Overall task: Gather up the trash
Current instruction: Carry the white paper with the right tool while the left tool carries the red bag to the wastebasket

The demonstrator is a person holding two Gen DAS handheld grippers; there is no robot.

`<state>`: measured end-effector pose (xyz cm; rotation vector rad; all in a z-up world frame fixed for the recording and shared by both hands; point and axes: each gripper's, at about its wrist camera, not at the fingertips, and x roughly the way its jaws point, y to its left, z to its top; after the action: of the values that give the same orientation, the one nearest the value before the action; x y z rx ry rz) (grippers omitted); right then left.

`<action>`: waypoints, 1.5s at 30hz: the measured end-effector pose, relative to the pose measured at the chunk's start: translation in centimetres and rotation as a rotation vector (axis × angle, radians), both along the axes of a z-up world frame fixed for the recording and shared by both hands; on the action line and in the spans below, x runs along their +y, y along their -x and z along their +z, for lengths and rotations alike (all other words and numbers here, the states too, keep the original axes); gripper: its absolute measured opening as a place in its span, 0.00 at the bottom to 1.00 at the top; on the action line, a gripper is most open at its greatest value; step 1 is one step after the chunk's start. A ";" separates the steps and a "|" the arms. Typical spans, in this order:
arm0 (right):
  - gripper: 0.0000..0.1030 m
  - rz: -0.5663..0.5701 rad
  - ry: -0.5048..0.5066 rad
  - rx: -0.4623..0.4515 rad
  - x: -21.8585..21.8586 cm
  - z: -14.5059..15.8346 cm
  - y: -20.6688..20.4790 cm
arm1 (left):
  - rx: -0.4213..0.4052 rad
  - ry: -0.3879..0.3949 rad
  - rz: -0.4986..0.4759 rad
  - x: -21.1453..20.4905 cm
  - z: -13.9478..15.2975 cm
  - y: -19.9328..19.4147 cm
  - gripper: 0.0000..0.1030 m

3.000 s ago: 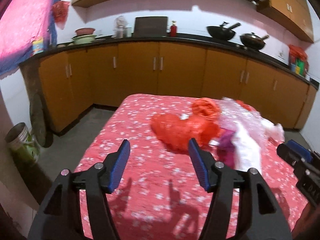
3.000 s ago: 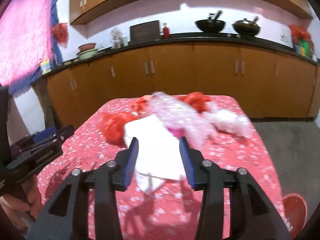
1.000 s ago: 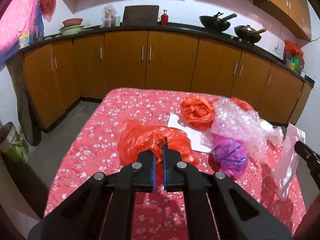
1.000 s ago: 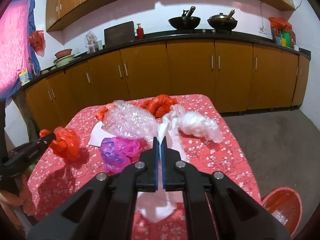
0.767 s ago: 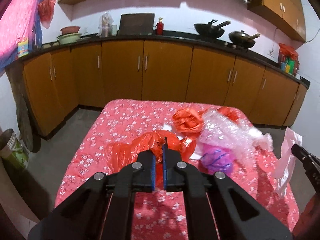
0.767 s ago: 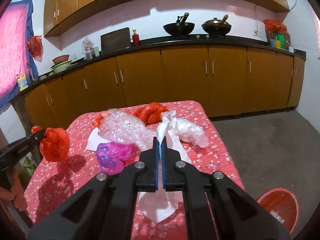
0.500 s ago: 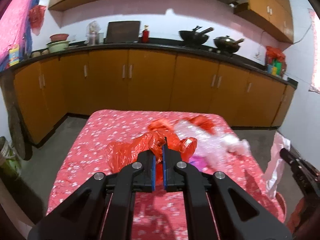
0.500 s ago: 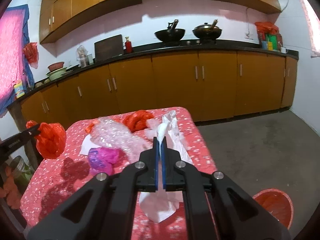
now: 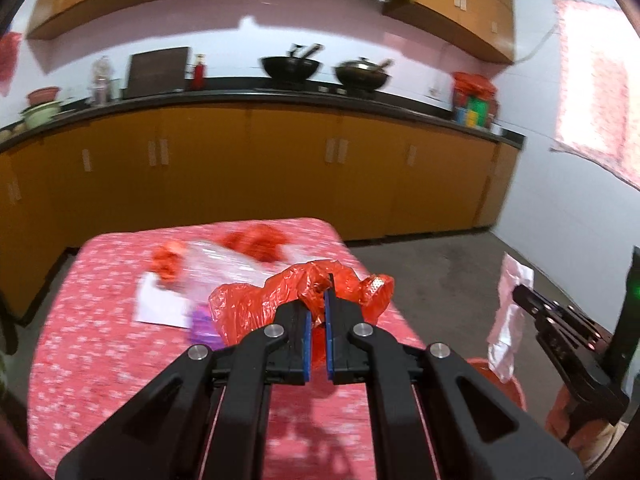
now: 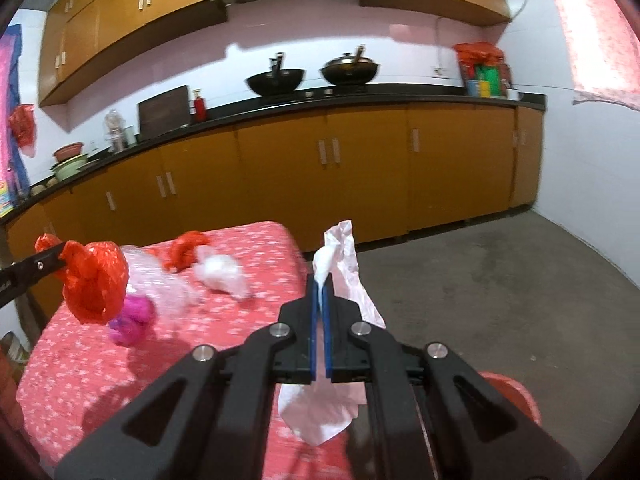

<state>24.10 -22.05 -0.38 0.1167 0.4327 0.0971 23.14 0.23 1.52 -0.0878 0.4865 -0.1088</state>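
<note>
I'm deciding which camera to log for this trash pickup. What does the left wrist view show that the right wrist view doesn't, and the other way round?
Only the left wrist view shows the white paper sheet lying on the table.

Only the right wrist view shows the crumpled clear plastic near the table's far edge.

Both show the left hand-held gripper shut on the red plastic bag, the right hand-held gripper shut on the white bag, and the red bin.

Along the black countertop (image 10: 360,98) sit two woks (image 10: 275,79) – a red bottle (image 10: 199,105) and dark board (image 10: 163,113) to their left – with orange cabinets (image 10: 320,168) below the countertop.
</note>
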 end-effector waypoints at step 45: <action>0.04 -0.255 -0.022 0.343 -21.7 -19.3 1.0 | 0.338 -0.180 -0.474 -31.2 -17.2 -3.0 0.04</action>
<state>23.06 -43.71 -19.72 0.2106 0.7553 -0.1720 26.18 -30.98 -15.70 0.1915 0.8469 -0.5194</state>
